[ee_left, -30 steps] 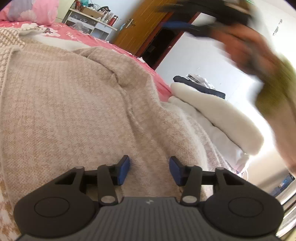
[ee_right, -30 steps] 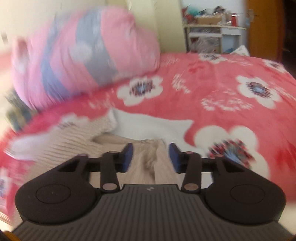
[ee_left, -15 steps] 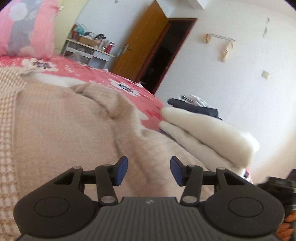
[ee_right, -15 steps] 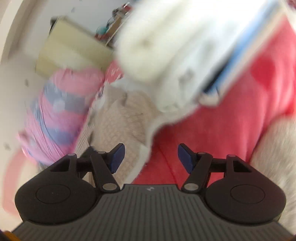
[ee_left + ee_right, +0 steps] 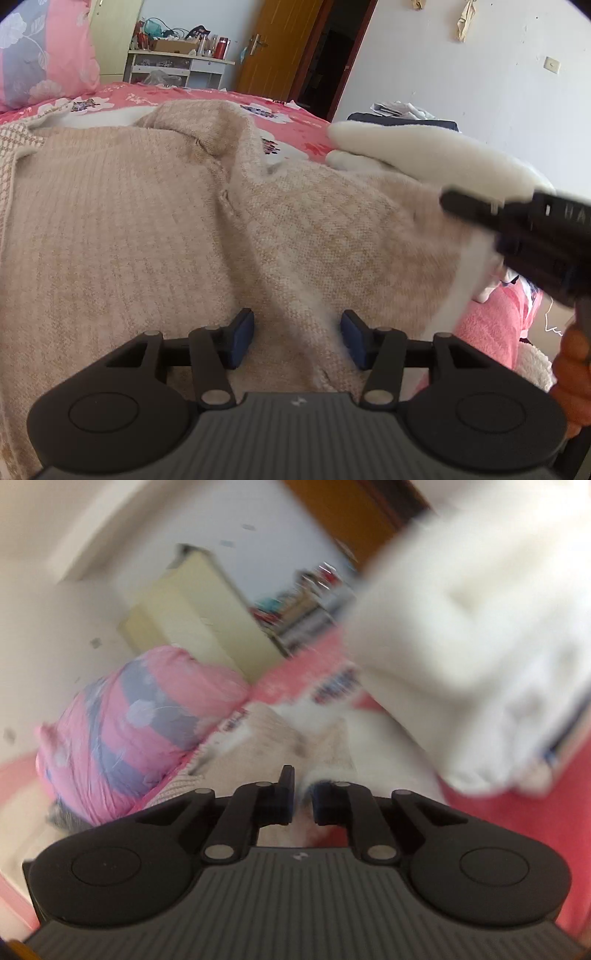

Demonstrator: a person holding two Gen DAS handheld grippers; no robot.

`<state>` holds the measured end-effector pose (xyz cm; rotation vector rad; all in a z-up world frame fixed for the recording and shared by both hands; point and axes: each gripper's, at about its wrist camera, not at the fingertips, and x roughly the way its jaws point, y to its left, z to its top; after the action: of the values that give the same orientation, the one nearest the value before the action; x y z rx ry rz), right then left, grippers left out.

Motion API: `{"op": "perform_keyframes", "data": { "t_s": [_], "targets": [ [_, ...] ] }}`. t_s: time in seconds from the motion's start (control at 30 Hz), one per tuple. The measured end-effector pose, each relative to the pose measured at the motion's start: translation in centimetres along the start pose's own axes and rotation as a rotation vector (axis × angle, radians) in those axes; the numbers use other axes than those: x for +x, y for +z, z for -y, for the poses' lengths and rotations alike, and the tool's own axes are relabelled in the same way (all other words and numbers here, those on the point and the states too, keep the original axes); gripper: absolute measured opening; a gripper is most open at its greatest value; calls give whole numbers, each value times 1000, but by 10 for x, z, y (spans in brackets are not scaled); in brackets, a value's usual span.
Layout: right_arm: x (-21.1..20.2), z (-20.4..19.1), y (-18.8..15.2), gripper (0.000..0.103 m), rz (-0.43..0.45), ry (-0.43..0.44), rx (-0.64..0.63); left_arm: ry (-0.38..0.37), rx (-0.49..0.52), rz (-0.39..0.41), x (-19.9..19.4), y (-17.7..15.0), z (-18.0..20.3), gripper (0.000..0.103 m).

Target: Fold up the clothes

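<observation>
Your beige sweater (image 5: 155, 229) lies spread flat over the pink flowered bedspread (image 5: 295, 133), filling the middle and left of the left wrist view. Its long axis runs from the bottom of the frame up toward the collar end (image 5: 207, 114) at upper center, so it points away from you, toward the door (image 5: 273, 48). A crease runs down its middle to the lower center.

Your left gripper (image 5: 297, 338) sits at the bottom center with its blue pads (image 5: 242, 338) spread wide, low over the knit and holding nothing; whether the pads touch the fabric is unclear.

Your right gripper (image 5: 303, 801) is nearly closed, with a thin fold of the sweater's pale edge (image 5: 308, 781) pinched in the narrow gap. In the left view it enters from the right edge (image 5: 517, 225), blurred, at the sweater's right side.

A folded white fleece (image 5: 424, 158) lies just beyond it at center right. A pink and grey pillow (image 5: 40, 55) sits in the upper left.
</observation>
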<state>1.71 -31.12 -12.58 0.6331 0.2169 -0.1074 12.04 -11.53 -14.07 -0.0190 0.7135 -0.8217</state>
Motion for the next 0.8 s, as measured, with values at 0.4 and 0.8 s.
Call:
{"op": "perform_keyframes", "data": {
  "t_s": [0.4,0.8],
  "targets": [
    [14,-30,50,6,60,15,-88,-53,-225,109,-75,-10,-38,50],
    [58,-259,-134,3,-362,719,-1499,316,-469,317,-285,-76,-127,51]
  ]
}}
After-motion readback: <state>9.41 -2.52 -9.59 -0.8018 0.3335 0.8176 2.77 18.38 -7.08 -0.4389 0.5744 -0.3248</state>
